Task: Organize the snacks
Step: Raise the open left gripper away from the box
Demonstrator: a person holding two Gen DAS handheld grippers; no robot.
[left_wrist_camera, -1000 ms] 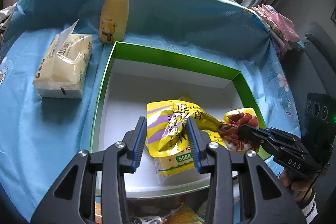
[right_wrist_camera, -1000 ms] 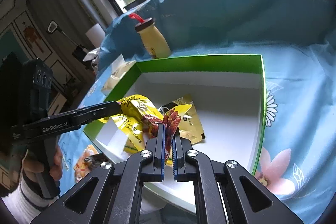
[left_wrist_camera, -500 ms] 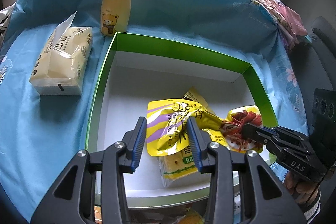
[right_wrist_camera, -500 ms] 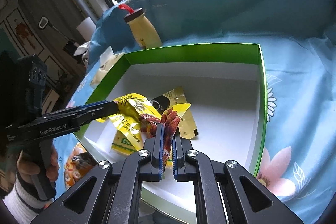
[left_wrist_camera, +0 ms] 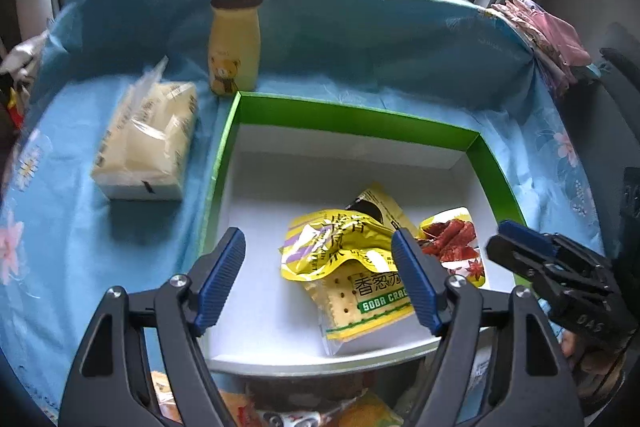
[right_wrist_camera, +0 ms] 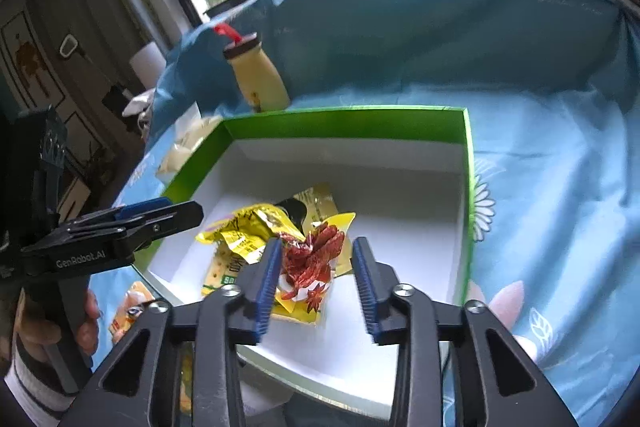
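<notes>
Left gripper (left_wrist_camera: 318, 281) and right gripper (right_wrist_camera: 316, 277) are both opening over the box (left_wrist_camera: 360, 119).
Snack packs (left_wrist_camera: 340, 247) are lying inside, unclamped.

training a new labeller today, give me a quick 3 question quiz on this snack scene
1. True or false: the tissue pack lies inside the green box.
2. Which packet lies between the right tool's fingers? A) soda cracker packet B) red meat snack packet C) yellow bottle
3. Where is the yellow bottle standing?

Key: 1. False, it lies on the cloth beside the box. 2. B. 3. On the blue cloth just behind the box's far left corner.
</notes>
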